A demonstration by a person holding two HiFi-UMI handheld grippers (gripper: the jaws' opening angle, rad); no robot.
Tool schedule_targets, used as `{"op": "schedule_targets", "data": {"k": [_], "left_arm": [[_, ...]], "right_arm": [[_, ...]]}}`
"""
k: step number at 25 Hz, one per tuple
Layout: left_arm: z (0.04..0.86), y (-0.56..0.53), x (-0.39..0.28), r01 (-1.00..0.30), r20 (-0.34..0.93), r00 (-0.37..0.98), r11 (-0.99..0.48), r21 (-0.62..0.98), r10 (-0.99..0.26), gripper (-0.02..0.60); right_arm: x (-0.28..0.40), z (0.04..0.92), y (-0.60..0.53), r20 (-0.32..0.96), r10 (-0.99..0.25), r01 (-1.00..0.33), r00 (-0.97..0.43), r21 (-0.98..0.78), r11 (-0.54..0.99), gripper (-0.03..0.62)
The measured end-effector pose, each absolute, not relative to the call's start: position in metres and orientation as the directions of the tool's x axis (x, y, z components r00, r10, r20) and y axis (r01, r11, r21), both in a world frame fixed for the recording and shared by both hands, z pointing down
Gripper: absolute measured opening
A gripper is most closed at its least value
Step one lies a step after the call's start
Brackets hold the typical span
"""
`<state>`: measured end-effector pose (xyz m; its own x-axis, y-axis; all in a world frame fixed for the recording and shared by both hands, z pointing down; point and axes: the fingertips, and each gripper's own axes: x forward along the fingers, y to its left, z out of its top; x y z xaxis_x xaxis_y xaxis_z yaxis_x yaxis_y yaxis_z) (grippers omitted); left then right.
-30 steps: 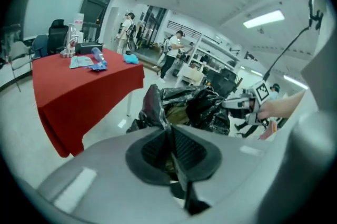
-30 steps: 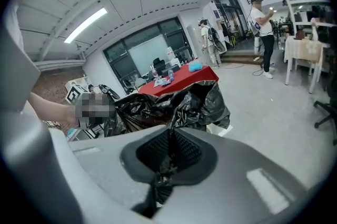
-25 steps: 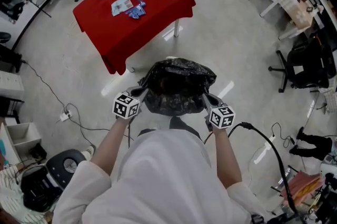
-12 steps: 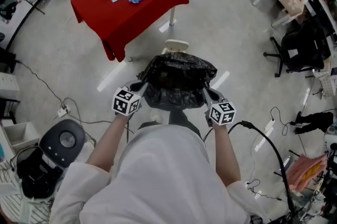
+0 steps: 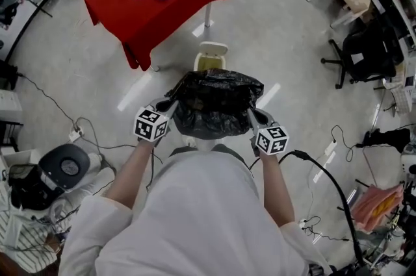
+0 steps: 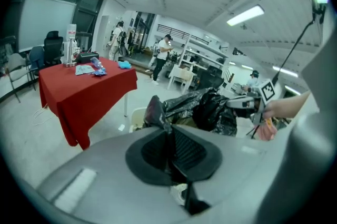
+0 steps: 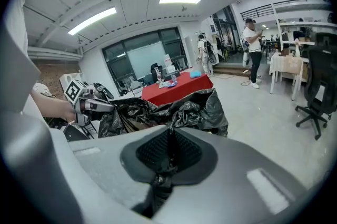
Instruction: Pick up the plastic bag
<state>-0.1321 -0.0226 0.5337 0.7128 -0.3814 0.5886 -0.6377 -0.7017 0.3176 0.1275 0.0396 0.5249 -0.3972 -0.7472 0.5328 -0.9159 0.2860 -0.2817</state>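
Observation:
A black plastic bag (image 5: 216,103) hangs in the air in front of the person, stretched between both grippers. My left gripper (image 5: 170,105) is shut on the bag's left rim, and black film (image 6: 158,112) runs into its closed jaws in the left gripper view. My right gripper (image 5: 251,113) is shut on the bag's right rim; in the right gripper view the bag (image 7: 174,109) bulges just beyond the jaws. A pale yellow bin (image 5: 210,57) stands on the floor past the bag. The bag's mouth gapes slightly between the two holds.
A table with a red cloth (image 5: 156,5) stands ahead to the left, with a bottle and small items on it. Cables (image 5: 328,177) trail on the floor at right. Office chairs (image 5: 364,54) stand at the right, a round device (image 5: 62,167) at the left.
The person has backed away from the red table with the bag held up; the table has slid up the head view, and the pale bin has come into sight beyond the bag.

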Motion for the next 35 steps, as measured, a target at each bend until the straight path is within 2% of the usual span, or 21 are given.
{"op": "schedule_targets", "data": {"k": [12, 35], "left_arm": [[0.523, 0.010, -0.100, -0.681, 0.585, 0.690, -0.658, 0.323, -0.426, 0.005], [0.505, 0.000, -0.076, -0.705, 0.565, 0.675, -0.639, 0.307, -0.474, 0.005]], "right_arm": [[0.150, 0.518, 0.069, 0.509, -0.718, -0.878, -0.474, -0.328, 0.348, 0.002], [0.177, 0.508, 0.053, 0.464, -0.733, -0.865, -0.498, -0.328, 0.379, 0.002]]}}
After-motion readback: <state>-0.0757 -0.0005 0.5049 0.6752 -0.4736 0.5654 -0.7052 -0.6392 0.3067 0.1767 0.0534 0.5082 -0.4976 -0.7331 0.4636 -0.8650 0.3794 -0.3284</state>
